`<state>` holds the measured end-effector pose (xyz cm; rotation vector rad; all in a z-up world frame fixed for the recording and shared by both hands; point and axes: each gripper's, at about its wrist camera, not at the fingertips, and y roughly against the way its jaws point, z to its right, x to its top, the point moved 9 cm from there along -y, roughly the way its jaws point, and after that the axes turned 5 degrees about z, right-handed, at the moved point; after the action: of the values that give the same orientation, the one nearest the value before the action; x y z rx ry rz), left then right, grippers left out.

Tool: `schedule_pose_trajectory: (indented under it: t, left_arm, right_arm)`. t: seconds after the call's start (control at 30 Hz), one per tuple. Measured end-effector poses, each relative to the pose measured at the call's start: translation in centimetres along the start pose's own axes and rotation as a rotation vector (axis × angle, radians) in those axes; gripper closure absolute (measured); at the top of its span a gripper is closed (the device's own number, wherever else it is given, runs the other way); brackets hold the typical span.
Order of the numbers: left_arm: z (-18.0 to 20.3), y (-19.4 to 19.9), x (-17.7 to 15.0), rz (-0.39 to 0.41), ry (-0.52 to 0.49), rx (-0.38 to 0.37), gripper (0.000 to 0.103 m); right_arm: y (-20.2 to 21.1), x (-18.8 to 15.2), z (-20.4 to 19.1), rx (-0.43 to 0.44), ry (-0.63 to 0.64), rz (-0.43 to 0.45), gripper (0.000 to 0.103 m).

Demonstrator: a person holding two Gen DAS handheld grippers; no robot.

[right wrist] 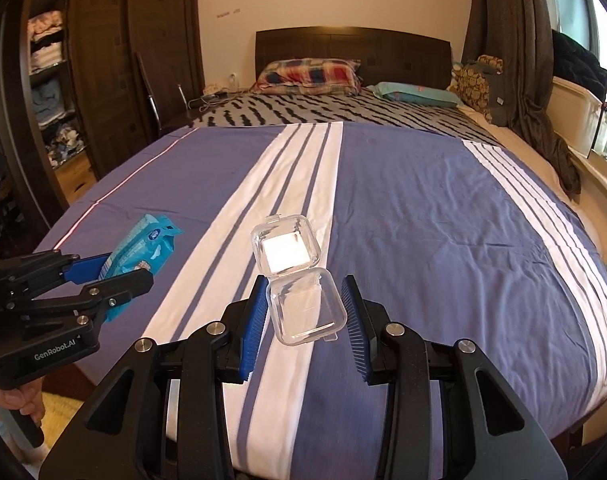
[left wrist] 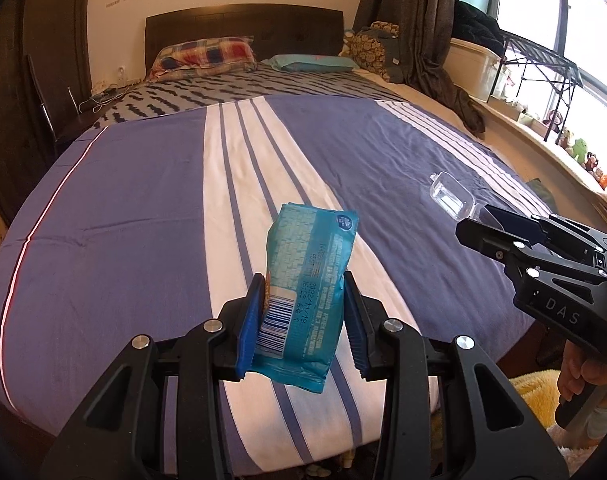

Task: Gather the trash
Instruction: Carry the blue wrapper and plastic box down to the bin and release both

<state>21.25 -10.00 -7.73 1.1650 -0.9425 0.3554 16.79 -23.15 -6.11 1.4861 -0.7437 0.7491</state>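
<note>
Left gripper (left wrist: 303, 316) clamps a blue wrapper (left wrist: 307, 280) above the bed (left wrist: 123, 200)'s foot edge; right gripper (right wrist: 303, 320) brackets a clear hinged box (right wrist: 295, 280), contact unclear.

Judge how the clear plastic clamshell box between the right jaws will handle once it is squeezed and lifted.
The clamshell box looks thin-walled and empty, so probably very light, and it may flex or crack under a hard squeeze. Its smooth clear sides could slip on the right gripper. The hinged lid stands open, so it will likely flap.
</note>
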Motion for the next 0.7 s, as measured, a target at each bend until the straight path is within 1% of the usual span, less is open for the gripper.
schedule_pose_trajectory:
  t: [0.2,0.4,0.57,0.7]
  left_arm:
    - [1.2,2.5,-2.6,0.006,-0.001,-0.012,0.067]
    - [1.8,4.2,-5.8,0.000,0.014,-0.018,0.067]
    - [2.5,5.3,-9.4,-0.017,0.016,-0.027,0.067]
    - [2.6,5.5,-12.3,-0.044,0.028,-0.031,0.067]
  right_arm:
    - [2.6,-2.1,-0.8,0.006,0.001,0.003,0.065]
    - [4.6,-5.3,-1.5,0.017,-0.008,-0.009,0.065]
    - [6.0,-8.2,-1.9,0.027,-0.021,-0.021,0.065]
    - [6.6,-11.2,-2.3,0.037,-0.031,-0.048,0.065]
